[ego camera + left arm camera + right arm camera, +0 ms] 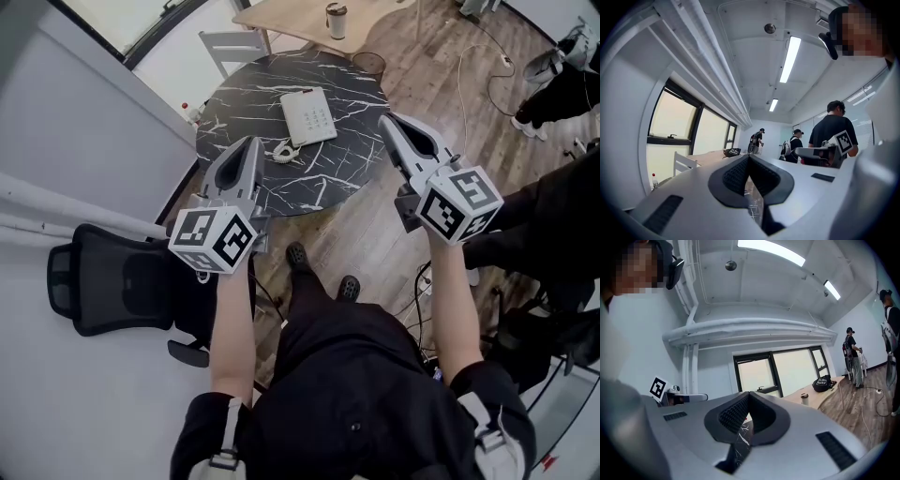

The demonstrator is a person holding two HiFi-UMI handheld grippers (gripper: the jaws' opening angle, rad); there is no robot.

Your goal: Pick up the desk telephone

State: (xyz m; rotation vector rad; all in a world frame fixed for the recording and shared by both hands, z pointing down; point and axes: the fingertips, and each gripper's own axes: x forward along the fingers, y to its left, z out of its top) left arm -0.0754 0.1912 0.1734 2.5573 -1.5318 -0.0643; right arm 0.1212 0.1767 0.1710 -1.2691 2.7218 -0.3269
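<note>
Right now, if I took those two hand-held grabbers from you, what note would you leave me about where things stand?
Left gripper: shut, empty, at the table's near edge.
Right gripper: shut, empty, by the table's right edge.
Desk telephone: lies flat on the round black marble table, ahead of both grippers, neither touching it.
Done: nothing yet.
Left: open a gripper, reach in, close on the telephone and lift it.

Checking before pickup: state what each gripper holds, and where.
Nothing. Left gripper and right gripper are shut, empty; the desk telephone lies on the round table.
</note>
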